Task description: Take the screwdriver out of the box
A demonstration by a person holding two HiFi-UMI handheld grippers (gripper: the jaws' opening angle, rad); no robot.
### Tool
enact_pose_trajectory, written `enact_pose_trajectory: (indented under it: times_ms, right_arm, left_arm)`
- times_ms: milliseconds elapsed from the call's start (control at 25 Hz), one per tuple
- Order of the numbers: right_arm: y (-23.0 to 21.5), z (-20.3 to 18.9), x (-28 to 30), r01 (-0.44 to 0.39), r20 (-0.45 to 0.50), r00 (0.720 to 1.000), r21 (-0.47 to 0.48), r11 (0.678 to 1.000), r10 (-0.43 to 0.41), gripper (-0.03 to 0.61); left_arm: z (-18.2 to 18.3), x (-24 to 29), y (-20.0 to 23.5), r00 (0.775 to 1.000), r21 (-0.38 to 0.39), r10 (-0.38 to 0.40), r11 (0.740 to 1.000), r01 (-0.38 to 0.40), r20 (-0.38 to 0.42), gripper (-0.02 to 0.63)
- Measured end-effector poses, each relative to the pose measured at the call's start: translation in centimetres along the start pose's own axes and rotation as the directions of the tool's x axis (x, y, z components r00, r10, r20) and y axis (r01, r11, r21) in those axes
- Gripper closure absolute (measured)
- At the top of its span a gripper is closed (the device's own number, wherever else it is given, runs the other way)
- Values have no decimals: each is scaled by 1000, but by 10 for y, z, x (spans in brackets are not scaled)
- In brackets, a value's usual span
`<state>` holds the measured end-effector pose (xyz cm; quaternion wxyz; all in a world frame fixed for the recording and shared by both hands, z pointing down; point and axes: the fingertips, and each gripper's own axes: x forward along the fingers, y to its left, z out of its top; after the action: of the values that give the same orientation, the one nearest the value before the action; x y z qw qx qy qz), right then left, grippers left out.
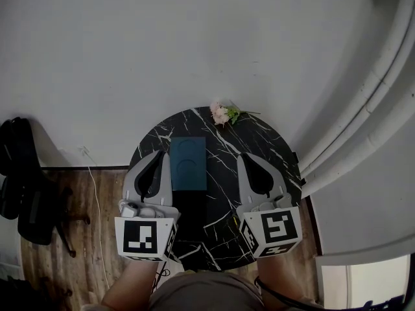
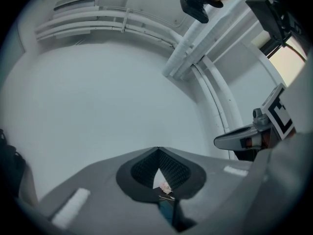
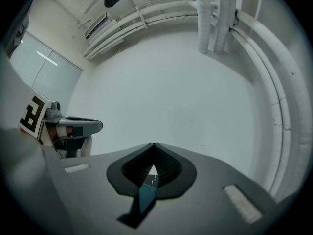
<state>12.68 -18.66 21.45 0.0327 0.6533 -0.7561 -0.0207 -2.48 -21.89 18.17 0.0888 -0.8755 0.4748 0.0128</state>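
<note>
A dark teal box (image 1: 188, 162) lies closed on the round black marble table (image 1: 259, 141). No screwdriver shows in any view. My left gripper (image 1: 162, 153) hovers beside the box's left edge, and its jaws meet at the tips with nothing between them. To the right of the box, a little apart from it, my right gripper (image 1: 241, 155) is likewise shut and empty. In the left gripper view the left gripper (image 2: 157, 150) points at the white wall, with a sliver of the box (image 2: 166, 210) in the gap below the tips. The right gripper (image 3: 153, 145) shows the same closed tips in its own view.
A small bunch of pink flowers (image 1: 224, 113) lies at the table's far edge. A black chair (image 1: 26, 186) and a white cable (image 1: 97, 193) are on the wooden floor at left. White pipes (image 1: 363, 109) run down the wall at right.
</note>
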Motion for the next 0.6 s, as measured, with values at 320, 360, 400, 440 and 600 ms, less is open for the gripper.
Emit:
enact_pose_trajectory:
  times_ms: [320, 360, 400, 440, 600]
  right_arm:
    - [2, -2, 0, -3, -5, 1000, 10, 1000, 4, 554]
    - [2, -2, 0, -3, -6, 1000, 11, 1000, 3, 554]
    - [2, -2, 0, -3, -7, 1000, 11, 1000, 3, 554]
    - [3, -2, -1, -3, -8, 1000, 10, 1000, 3, 554]
    - [3, -4, -1, -5, -11, 1000, 11, 1000, 5, 554]
  left_arm:
    - [1, 0, -1, 1000, 2, -4, 1000, 4, -1, 614]
    - [1, 0, -1, 1000, 1, -4, 1000, 4, -2, 614]
    - [1, 0, 0, 1000, 0, -4, 1000, 4, -3, 614]
    - [0, -1, 0, 1000, 0, -4, 1000, 4, -4, 614]
    - [0, -1, -2, 1000, -2, -6, 1000, 6, -5, 614]
